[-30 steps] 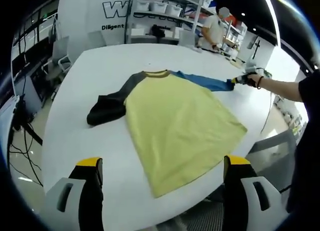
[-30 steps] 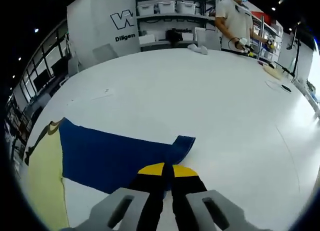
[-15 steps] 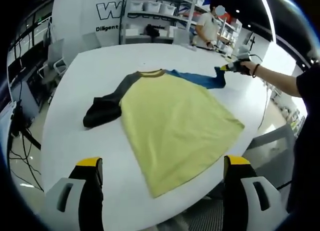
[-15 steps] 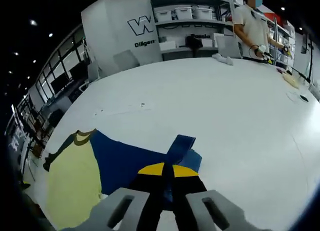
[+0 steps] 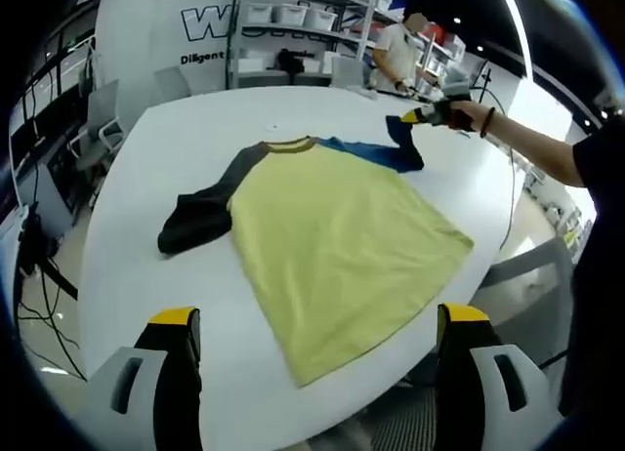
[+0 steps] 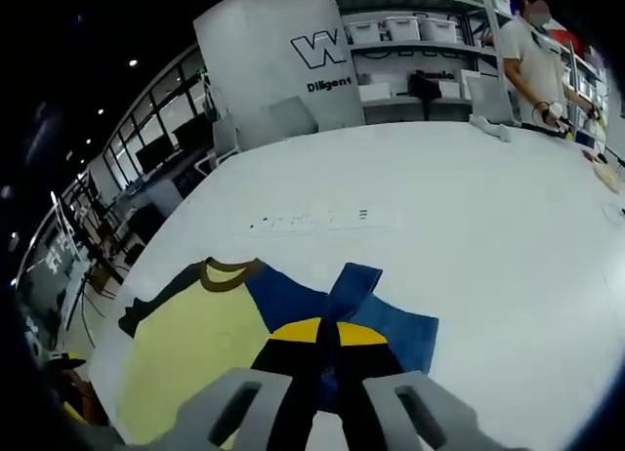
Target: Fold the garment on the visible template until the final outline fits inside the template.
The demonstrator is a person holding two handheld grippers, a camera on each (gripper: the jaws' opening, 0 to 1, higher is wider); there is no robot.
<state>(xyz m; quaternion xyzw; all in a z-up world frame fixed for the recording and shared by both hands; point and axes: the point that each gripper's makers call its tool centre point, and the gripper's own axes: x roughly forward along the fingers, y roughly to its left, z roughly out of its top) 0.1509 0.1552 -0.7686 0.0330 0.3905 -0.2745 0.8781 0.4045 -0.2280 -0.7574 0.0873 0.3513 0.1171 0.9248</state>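
Above the table (image 5: 176,129), right gripper (image 6: 322,346) pinching blue sleeve (image 6: 376,314)

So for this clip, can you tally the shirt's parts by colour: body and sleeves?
Yellow: 1, the body
Dark grey: 1, a sleeve lying flat on the table
Blue: 1, a sleeve pinched in the right gripper
Total: 3

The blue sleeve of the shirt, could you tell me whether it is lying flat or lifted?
Lifted. The right tool is shut on the blue sleeve, whose end hangs above the white table; the yellow body lies spread flat.
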